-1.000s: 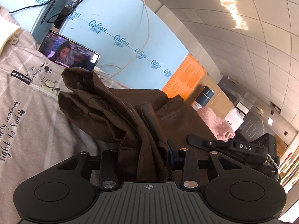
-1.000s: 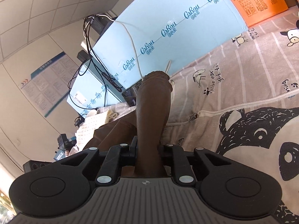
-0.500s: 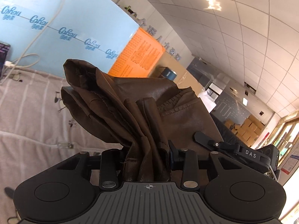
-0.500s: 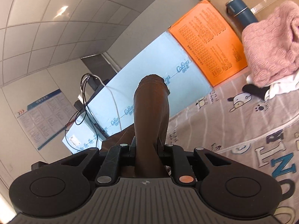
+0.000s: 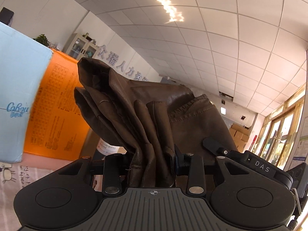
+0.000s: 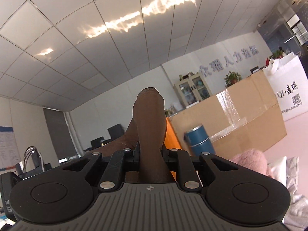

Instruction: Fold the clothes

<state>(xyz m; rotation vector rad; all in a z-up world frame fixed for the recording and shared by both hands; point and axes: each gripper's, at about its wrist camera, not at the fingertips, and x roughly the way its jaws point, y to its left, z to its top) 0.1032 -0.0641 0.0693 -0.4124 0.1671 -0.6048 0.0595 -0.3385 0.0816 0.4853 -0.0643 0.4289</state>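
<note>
Left gripper (image 5: 154,165) clamped on bunched garment (image 5: 154,111), right gripper (image 6: 151,154) pinched on an edge at 12 o'clock. Keep both grips firm, spread apart evenly.

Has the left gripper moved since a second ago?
Yes. The left gripper, shut on the brown garment, swung from the bedsheet up toward the orange board and ceiling.

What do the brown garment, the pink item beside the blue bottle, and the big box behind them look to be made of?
Brown garment: probably leather or faux leather; smooth, faintly glossy, stiff creases, stitched seam. Both grippers are shut on it. Pink item: likely a knit or fleece; fuzzy, matte surface. Box: corrugated cardboard by its tan colour, with shiny clear tape along the seam. Blue bottle: seemingly coated metal, though blurred.
</note>
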